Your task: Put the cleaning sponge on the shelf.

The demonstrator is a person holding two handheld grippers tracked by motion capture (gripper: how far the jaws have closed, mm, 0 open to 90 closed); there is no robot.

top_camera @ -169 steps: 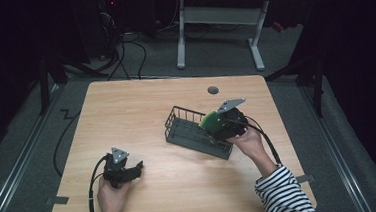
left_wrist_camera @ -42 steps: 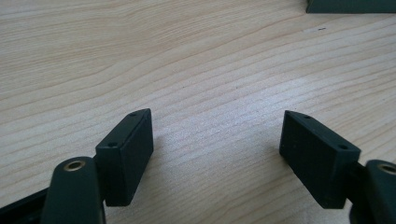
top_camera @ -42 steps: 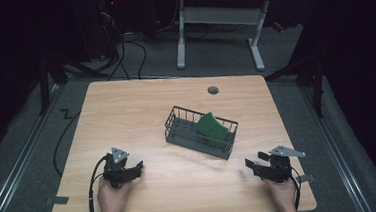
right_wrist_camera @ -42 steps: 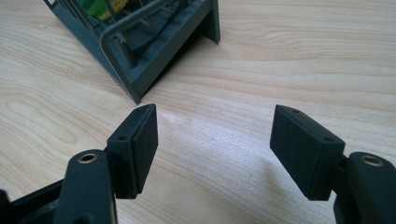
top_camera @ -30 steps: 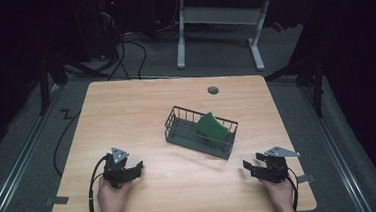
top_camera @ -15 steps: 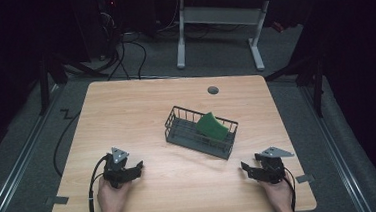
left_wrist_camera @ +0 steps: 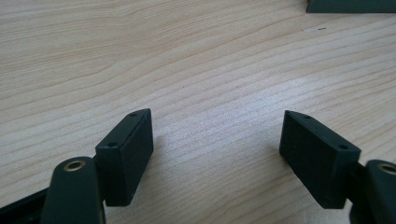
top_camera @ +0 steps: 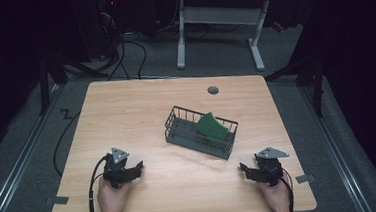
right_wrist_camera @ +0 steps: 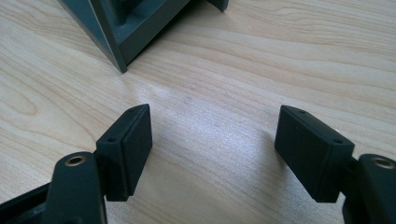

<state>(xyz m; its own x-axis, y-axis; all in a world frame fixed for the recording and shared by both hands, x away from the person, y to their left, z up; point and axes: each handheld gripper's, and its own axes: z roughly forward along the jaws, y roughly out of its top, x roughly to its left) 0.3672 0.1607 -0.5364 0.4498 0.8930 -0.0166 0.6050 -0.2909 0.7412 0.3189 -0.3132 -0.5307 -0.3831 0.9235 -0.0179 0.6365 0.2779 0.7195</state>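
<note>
A dark wire basket [top_camera: 178,132] stands near the middle of the wooden table [top_camera: 141,104], with a green sponge [top_camera: 212,127] leaning inside it. My left gripper [top_camera: 132,168] rests on the table at the front left, open, with only bare wood between its jaws [left_wrist_camera: 215,140]. At the front right my right gripper [top_camera: 245,171] lies open and holds nothing [right_wrist_camera: 212,135]. A corner of the basket [right_wrist_camera: 126,28] shows just ahead of it in the right gripper view.
A round cable hole [top_camera: 213,90] sits near the table's far edge. A black cable [top_camera: 93,180] trails from the left gripper. Beyond the table stand a white desk frame [top_camera: 220,18] and floor cables [top_camera: 126,45]. Tape marks [top_camera: 57,200] lie at the front corners.
My right gripper let go of the green sponge in the basket, drew back to the front right of the table, and has edged slightly left. The left gripper has not moved.
</note>
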